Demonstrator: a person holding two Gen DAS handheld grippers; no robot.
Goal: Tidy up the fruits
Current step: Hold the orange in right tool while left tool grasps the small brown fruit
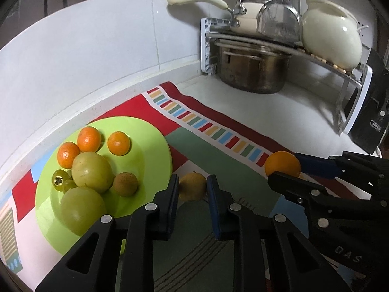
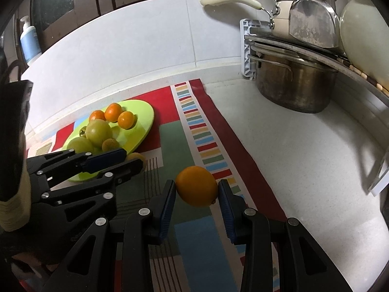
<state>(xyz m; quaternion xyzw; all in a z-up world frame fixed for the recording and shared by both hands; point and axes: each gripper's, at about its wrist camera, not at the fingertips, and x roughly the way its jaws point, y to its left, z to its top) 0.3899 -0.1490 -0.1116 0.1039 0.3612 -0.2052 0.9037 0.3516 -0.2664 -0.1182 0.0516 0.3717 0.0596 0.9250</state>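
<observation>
A lime-green plate (image 1: 148, 143) on a patterned cloth holds three small oranges, two big green fruits (image 1: 91, 171), a little green one and a brown one. Just off the plate's right rim lies a small yellow fruit (image 1: 192, 188), and my left gripper (image 1: 193, 187) is shut on it, pads against both sides. To the right, on the cloth's striped border, my right gripper (image 2: 197, 191) is shut on a larger orange (image 2: 196, 184). The left wrist view also shows that orange (image 1: 279, 161) in the right gripper (image 1: 285, 170). In the right wrist view the left gripper (image 2: 133, 157) stands at the plate (image 2: 144, 118).
The cloth (image 2: 175, 143) covers the left of a white counter (image 2: 291, 150) below a tiled wall. A dish rack (image 1: 206, 46) at the back right carries pans, a metal scoop and a cream jug (image 1: 330, 36) over a steel pot (image 1: 252, 73). A soap bottle (image 2: 29, 39) stands far left.
</observation>
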